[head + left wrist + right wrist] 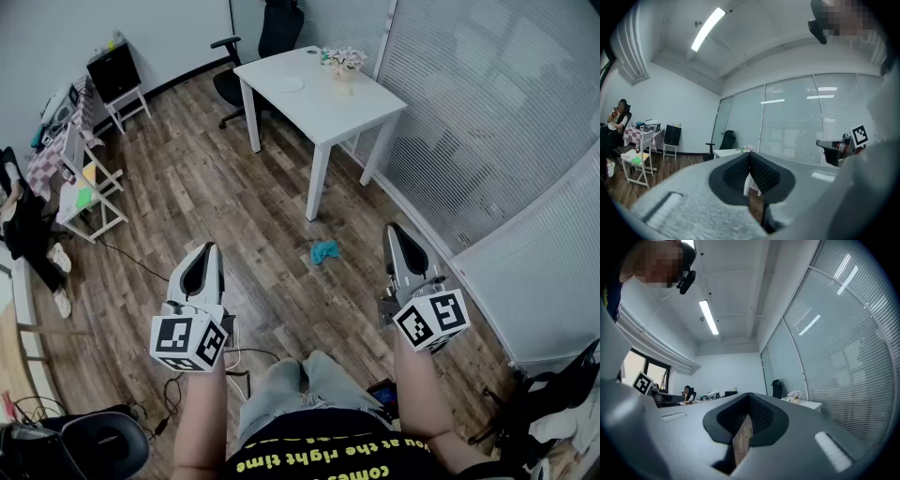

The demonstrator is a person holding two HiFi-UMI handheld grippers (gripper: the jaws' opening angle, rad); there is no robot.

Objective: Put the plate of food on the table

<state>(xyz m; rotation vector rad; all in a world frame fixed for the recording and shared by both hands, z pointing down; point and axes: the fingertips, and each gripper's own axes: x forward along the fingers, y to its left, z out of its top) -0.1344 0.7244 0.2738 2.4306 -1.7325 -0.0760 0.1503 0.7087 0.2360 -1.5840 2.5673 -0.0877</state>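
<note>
A white table (323, 117) stands across the room, at the top of the head view. On it lie a pale round plate (289, 84) and a small bunch of flowers (342, 60); I cannot tell if the plate bears food. My left gripper (210, 248) and right gripper (393, 229) are held level over the wooden floor, well short of the table. Both are shut with nothing between the pads. The left gripper view shows its jaws (750, 155) meeting, with the table (724, 152) far behind. The right gripper (749, 396) points past the table (811, 403).
A black office chair (267, 42) stands behind the table. A teal cloth (324, 251) lies on the floor between me and the table. White racks (84, 183) and a black box on a stand (114, 73) line the left wall. Blinds run along the right.
</note>
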